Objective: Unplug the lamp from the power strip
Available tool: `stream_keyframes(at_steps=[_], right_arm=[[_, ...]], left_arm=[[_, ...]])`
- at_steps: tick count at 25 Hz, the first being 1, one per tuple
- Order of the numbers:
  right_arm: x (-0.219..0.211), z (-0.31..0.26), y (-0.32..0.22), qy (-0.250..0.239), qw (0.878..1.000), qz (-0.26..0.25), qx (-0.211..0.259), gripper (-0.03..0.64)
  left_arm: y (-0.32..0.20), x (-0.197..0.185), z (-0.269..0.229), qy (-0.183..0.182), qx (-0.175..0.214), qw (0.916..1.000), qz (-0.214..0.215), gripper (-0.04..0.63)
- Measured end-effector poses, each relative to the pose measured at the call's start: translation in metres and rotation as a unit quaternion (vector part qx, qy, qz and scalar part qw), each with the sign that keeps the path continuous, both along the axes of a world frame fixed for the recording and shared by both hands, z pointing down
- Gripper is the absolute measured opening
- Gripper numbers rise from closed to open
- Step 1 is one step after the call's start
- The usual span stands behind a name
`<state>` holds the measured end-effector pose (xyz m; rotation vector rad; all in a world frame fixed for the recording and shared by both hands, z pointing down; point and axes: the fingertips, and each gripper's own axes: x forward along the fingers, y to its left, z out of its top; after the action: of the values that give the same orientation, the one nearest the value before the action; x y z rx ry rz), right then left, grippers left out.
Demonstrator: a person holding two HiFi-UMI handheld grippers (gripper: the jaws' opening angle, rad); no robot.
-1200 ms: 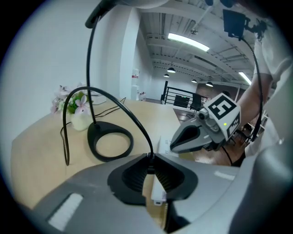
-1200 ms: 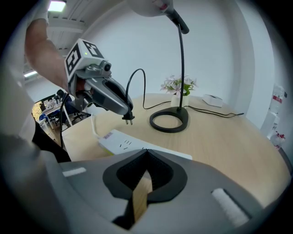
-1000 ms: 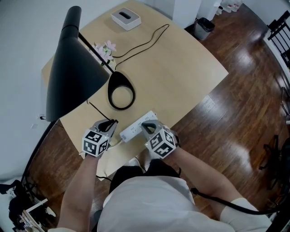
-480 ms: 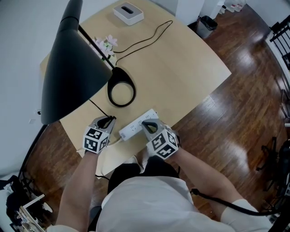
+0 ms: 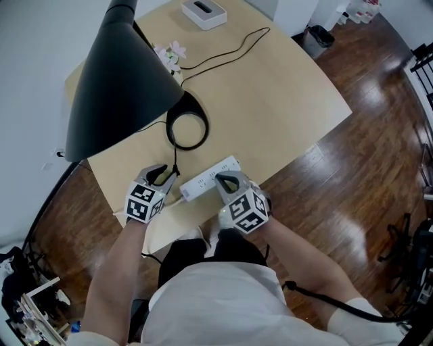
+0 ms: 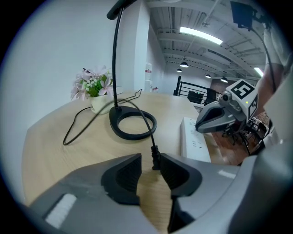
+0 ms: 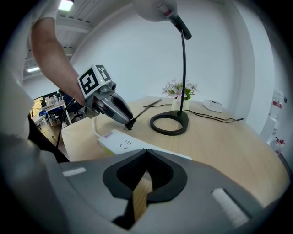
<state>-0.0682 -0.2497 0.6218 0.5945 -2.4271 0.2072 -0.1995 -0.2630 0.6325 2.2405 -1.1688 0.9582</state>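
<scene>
The black lamp has a big shade (image 5: 118,81) and a ring base (image 5: 188,130) on the wooden table (image 5: 284,115). Its cord runs to a black plug (image 6: 155,161) pinched in the tips of my left gripper (image 5: 169,177), which is shut on it. In the right gripper view the plug (image 7: 131,124) hangs free just above the left end of the white power strip (image 7: 120,142). My right gripper (image 5: 223,179) is shut, its tips resting on top of the power strip (image 5: 203,182) near its middle.
At the table's far side lie a white box (image 5: 203,12), a small pot of pink flowers (image 5: 172,53) and a second thin black cable (image 5: 230,54). The strip lies close to the table's near edge. Dark wood floor (image 5: 352,169) spreads to the right, with a bin (image 5: 318,40).
The head view has shifted, so the lamp shade looms larger. Both grippers stay at the strip's ends; the lamp cord now hangs in a loop down to the left gripper.
</scene>
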Motion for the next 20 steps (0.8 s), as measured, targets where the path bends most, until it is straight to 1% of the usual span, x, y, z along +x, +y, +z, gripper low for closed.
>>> stream_keyframes(at_steps=[4, 8, 12, 16, 18, 20], right_arm=[[0.000, 0.001, -0.001, 0.009, 1.000, -0.001, 0.003, 0.006], [0.001, 0.002, -0.002, 0.005, 1.000, 0.007, -0.004, 0.008], [0.003, -0.002, -0.001, -0.004, 1.000, 0.016, -0.003, 0.008], [0.001, -0.022, 0.013, -0.024, 0.999, 0.022, -0.001, 0.008], [0.002, -0.035, 0.028, -0.030, 0.999, 0.022, 0.004, 0.008], [0.004, -0.050, 0.050, -0.042, 0.999, 0.021, 0.003, 0.008]], left_arm=[[0.012, -0.008, -0.012, 0.002, 0.008, 0.9997, -0.022, 0.137], [0.034, -0.016, -0.034, 0.016, 0.020, 0.9988, -0.043, 0.135], [0.063, -0.018, -0.057, 0.042, 0.031, 0.9969, -0.058, 0.128], [0.096, -0.015, -0.083, 0.075, 0.053, 0.9931, -0.072, 0.117], [0.119, -0.008, -0.096, 0.095, 0.064, 0.9910, -0.070, 0.112], [0.147, 0.001, -0.112, 0.110, 0.078, 0.9891, -0.058, 0.112]])
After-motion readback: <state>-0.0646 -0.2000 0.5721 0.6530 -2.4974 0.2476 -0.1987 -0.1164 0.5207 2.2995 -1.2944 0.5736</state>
